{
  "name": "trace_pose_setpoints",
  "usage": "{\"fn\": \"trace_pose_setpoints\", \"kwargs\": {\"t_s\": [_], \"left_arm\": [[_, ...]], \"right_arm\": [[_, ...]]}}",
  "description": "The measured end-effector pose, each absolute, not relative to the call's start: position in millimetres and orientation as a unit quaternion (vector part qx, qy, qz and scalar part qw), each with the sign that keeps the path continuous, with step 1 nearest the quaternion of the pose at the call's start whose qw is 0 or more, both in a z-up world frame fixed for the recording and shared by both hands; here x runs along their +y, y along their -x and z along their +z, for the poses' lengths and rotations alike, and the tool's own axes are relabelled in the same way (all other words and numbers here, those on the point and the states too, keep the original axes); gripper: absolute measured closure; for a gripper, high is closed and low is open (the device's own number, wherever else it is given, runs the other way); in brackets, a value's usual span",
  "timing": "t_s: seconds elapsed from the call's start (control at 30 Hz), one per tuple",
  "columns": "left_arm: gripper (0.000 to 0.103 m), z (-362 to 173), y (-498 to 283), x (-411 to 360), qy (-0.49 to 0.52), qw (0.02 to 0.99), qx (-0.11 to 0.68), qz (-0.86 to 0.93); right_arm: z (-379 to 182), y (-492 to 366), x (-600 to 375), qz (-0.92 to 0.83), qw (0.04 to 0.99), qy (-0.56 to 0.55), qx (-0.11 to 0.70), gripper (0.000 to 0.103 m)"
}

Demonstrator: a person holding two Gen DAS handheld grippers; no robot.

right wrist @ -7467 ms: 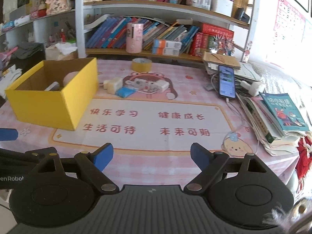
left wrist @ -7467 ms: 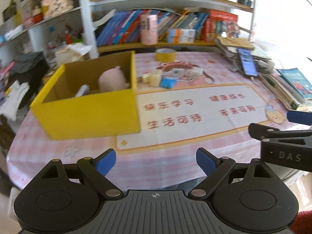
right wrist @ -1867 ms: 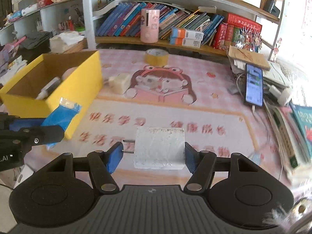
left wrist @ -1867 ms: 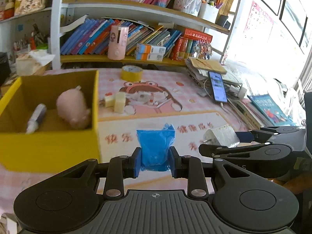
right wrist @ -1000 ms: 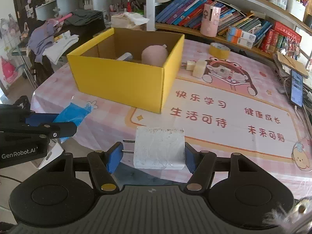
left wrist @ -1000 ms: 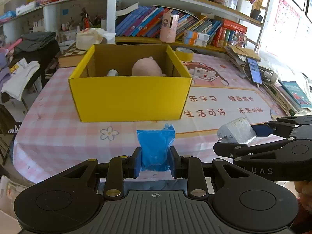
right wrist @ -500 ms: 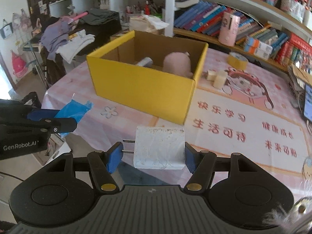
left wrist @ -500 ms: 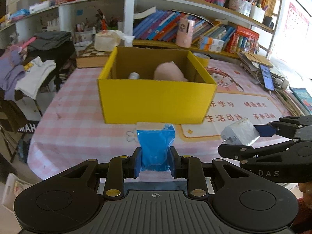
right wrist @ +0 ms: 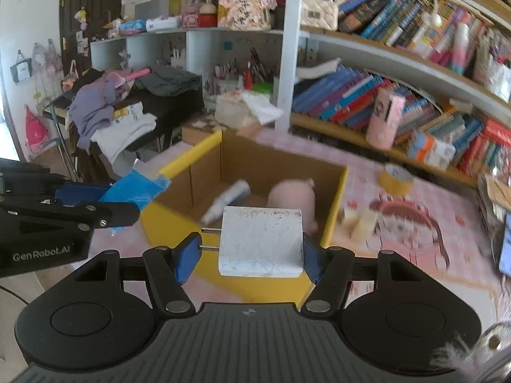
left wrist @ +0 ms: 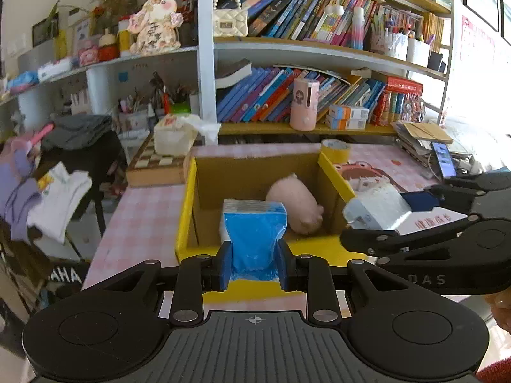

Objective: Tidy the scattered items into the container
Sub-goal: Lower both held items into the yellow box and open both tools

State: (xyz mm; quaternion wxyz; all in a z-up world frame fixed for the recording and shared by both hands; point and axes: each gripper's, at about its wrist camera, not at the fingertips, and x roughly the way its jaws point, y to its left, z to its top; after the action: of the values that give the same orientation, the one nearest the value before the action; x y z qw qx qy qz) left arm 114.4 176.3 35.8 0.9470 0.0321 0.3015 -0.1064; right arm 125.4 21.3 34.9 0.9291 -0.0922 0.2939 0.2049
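1. The step in hand is judged to be the release of two carried items into the yellow box (left wrist: 188, 210), which stands on the pink-checked desk (left wrist: 143, 220).
2. The left tongs (left wrist: 254, 263) pinch a blue packet (left wrist: 254, 233) between their blue pads; the packet stands upright above the box's near wall.
3. The right tongs (right wrist: 247, 257) grip a white plug adapter (right wrist: 261, 242) across its width, its two prongs pointing to the left pad.
4. Each item should be over the open cavity, clear of the rim, before its tongs spread; releasing over the near wall risks a bounce onto the desk.
5. The free floor area should be chosen: a pink plush toy (right wrist: 292, 201) and a grey tube (right wrist: 228, 202) already lie inside.
6. The packet is thin, soft, glossy film with a clear sealed top edge. It will probably flop on landing.
7. The adapter is a rigid block with rounded corners and a scuffed, speckled face.
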Motion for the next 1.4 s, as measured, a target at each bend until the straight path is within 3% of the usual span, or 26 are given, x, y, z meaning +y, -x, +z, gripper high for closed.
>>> {"fn": "trace_pose_setpoints", "kwargs": {"t_s": [0.27,0.53,0.7,1.07,1.2,1.27,1.3,1.4], "left_arm": [[0.076,30.1,-182.5,176.9,-0.053,0.937,0.325,-0.117],[0.076,6.0,-254.1,170.3,-0.062,0.911,0.384,-0.138],[0.076,-15.0,-290.4,155.6,-0.093,0.891,0.422,-0.143],[0.075,-41.0,-328.7,140.1,-0.114,0.861,0.477,-0.137],[0.067,-42.7,-330.3,138.7,-0.119,0.859,0.48,-0.132],[0.042,-40.0,-328.4,139.3,-0.119,0.864,0.473,-0.125],[0.038,-37.9,-326.7,139.4,-0.12,0.867,0.469,-0.121],[0.035,-26.3,-318.4,139.4,-0.125,0.877,0.45,-0.114]], "right_arm": [[28.8,-194.7,39.1,0.22,0.919,0.123,0.304,0.04],[-5.1,-258.7,54.8,0.257,0.876,0.182,0.366,0.04],[-34.5,-276.4,69.2,0.287,0.837,0.241,0.398,0.04],[-57.1,-297.7,72.8,0.313,0.799,0.259,0.443,0.039],[-52.8,-299.9,73.2,0.319,0.804,0.249,0.436,0.037],[-48.2,-299.0,73.4,0.321,0.81,0.248,0.423,0.031],[-45.5,-300.0,73.6,0.322,0.813,0.248,0.416,0.029],[-32.5,-296.6,70.2,0.323,0.826,0.243,0.392,0.028]]}}
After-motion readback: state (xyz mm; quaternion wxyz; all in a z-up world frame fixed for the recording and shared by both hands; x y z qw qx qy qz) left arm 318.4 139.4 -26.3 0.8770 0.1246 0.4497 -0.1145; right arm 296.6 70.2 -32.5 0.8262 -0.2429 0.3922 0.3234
